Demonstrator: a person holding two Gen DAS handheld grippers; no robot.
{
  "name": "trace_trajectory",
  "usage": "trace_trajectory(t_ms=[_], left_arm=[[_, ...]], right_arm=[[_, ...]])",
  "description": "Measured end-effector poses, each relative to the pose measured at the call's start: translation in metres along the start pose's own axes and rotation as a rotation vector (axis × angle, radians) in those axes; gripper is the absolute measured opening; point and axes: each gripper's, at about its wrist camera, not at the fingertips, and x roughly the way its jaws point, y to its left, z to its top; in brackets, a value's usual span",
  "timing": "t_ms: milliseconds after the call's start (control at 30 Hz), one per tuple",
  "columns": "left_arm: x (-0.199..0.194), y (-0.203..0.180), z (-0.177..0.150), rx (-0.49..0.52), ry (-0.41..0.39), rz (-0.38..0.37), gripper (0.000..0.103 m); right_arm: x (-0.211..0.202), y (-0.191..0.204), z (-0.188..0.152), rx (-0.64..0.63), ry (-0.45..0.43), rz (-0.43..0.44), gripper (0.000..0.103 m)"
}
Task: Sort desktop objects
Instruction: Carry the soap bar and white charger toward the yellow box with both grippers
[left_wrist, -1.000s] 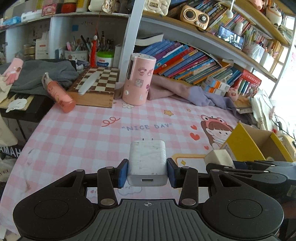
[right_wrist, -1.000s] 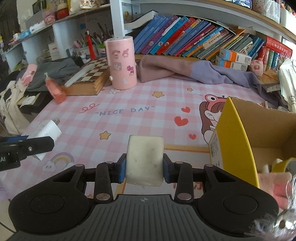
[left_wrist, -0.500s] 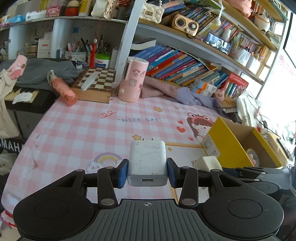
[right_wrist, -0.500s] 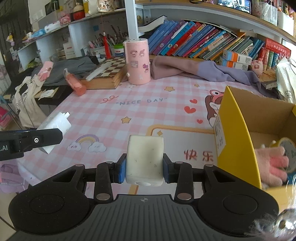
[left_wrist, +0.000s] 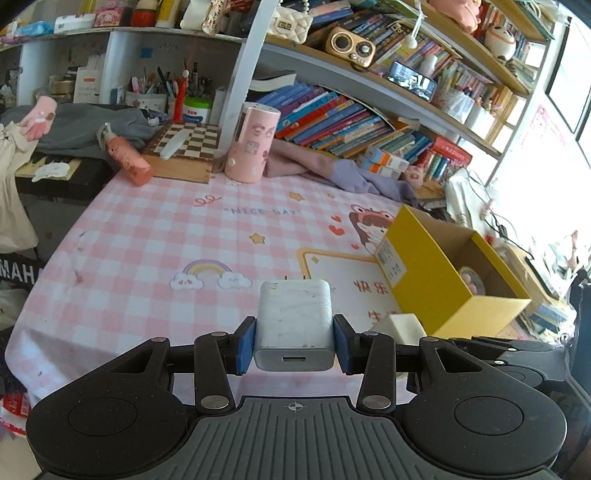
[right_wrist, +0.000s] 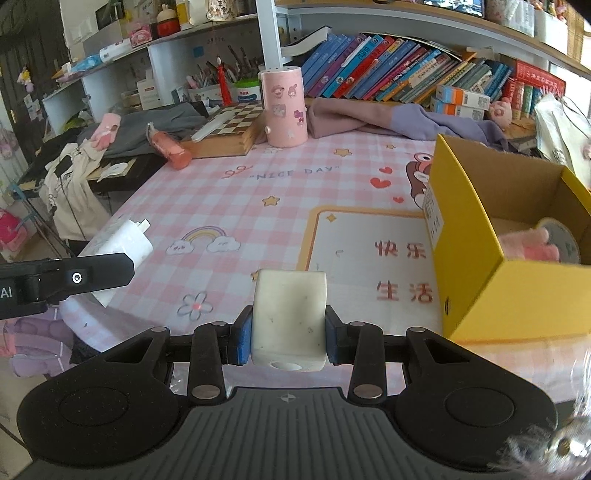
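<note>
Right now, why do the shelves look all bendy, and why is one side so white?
Left wrist view: the fisheye lens curves the bookshelf, and window light washes the right edge white; the charger looks sharp. Right wrist view: the same bending; the yellow box edge is slightly smeared, and a glare smudge sits in the bottom right corner.

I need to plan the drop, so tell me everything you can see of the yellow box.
The yellow box is an open-topped cardboard carton, yellow outside and plain brown inside, with a white printed label on its near left wall. It stands on the pink checked tablecloth at the table's right side, overlapping the framed panel. Inside lie something pink and fuzzy and a tape roll. Neither claw touches it.
</note>
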Motion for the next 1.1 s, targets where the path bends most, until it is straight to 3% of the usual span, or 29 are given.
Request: trace_trajectory(t_ms=[333,1100], left_arm=[[-0.018,-0.011,-0.02,0.029,0.026,-0.051,0.042],[-0.002,-0.062,-0.034,0.165,0.11,-0.257,0.042]], right_arm=[[-0.031,-0.001,-0.032,0.055,0.0,-0.027,0.034],[-0.079,-0.029,-0.076,0.186,0.015,-0.195,0.034]])
